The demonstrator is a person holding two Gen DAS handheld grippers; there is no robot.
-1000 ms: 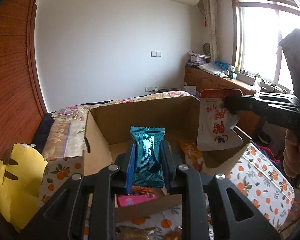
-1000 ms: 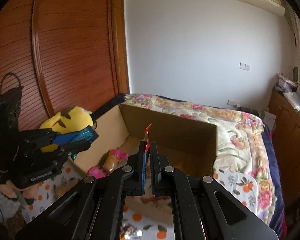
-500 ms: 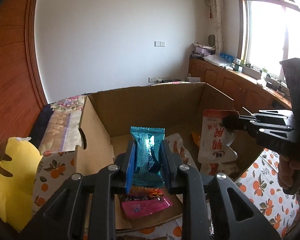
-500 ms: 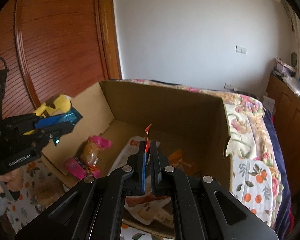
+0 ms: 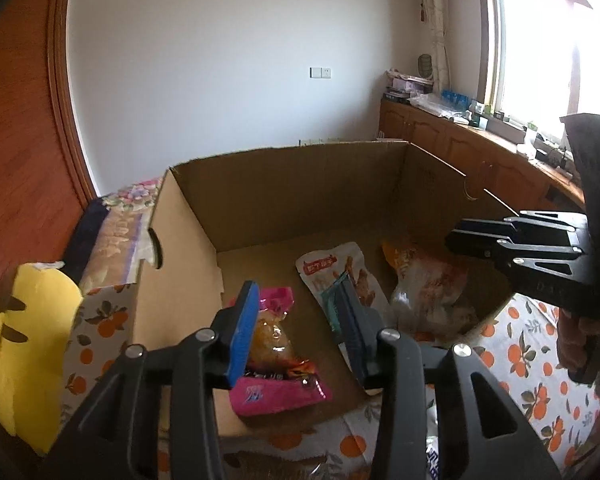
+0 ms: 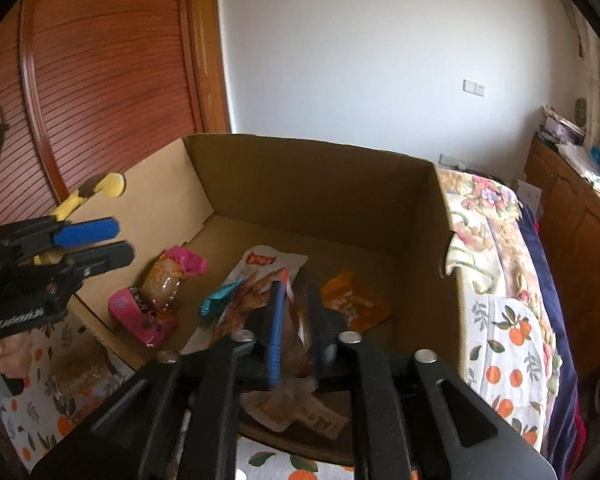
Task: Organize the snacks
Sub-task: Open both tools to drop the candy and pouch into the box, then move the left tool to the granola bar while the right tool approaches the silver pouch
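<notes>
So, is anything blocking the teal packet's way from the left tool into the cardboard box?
Nothing visible does. The left tool has just been opening its jaws, and they no longer clamp the teal packet. The packet is inside the open-topped cardboard box, lying across a white pouch.

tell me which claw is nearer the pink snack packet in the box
Left. The left claw hangs right over the pink snack packet at the box's near-left corner; the right claw sits further right, over the white pouch.
</notes>
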